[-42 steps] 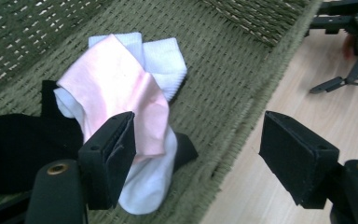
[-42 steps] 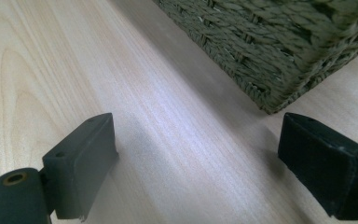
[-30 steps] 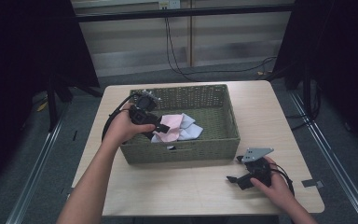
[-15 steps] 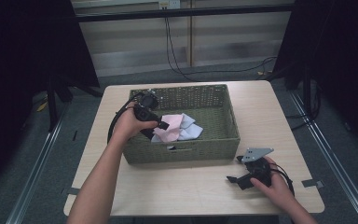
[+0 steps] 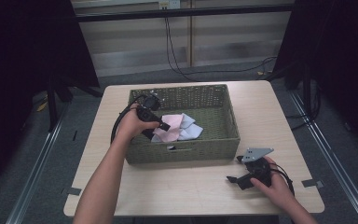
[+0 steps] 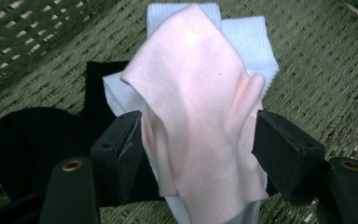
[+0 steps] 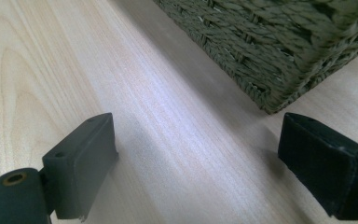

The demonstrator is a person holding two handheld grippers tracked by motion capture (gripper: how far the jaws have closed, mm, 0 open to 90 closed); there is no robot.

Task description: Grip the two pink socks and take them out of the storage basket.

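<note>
Pink sock point(image 6: 200, 126): inside the woven basket point(image 5: 223, 135), draped over white socks point(image 6: 256, 42) beside a black sock point(image 6: 37, 140).
Left tool point(image 6: 198, 140): in the basket, jaws apart either side of the pink sock, not closed on it.
Right tool point(image 5: 237, 169): wide open and empty, on the worktop point(image 5: 200, 186) just off the basket's near right corner.

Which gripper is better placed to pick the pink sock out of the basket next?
The left. Its gripper is inside the basket with open jaws either side of the pink sock. The right gripper rests open on the table, outside the basket.
</note>
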